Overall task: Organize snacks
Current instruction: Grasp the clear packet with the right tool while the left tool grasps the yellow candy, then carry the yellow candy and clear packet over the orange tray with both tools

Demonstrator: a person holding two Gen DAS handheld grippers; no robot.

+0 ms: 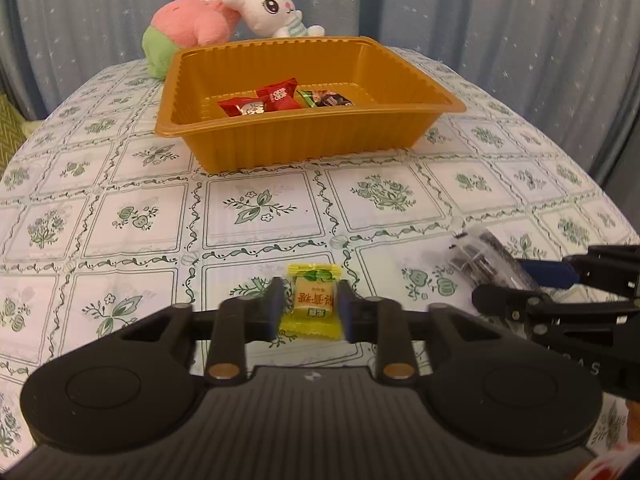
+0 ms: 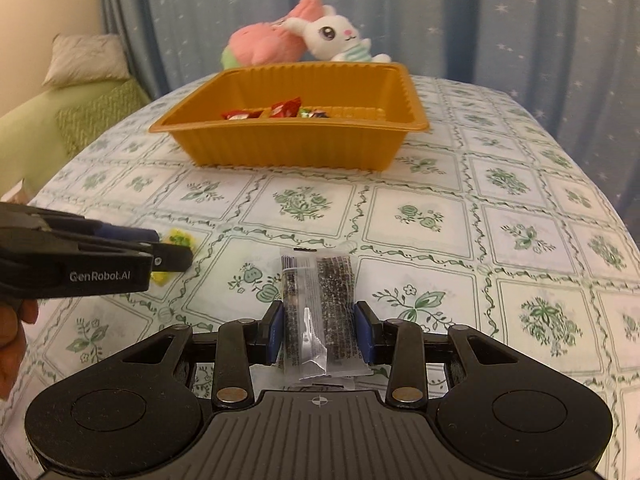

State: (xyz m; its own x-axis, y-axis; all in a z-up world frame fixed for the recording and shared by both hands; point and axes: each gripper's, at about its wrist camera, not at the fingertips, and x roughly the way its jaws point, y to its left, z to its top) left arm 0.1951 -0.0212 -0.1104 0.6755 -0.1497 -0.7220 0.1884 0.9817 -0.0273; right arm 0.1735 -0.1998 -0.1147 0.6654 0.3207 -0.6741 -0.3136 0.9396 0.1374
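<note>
An orange plastic tray stands on the table and holds two red candies and a dark wrapped one. My left gripper has its pads against both sides of a yellow wrapped candy that rests on the cloth. My right gripper is closed on a clear packet with dark contents, also low on the table. The tray lies beyond both. The right gripper shows at the right in the left wrist view, the left gripper at the left in the right wrist view.
A floral tablecloth covers the round table. Two plush toys, pink and a white rabbit, lie behind the tray before a blue starred curtain. A green sofa with a cushion stands at the far left.
</note>
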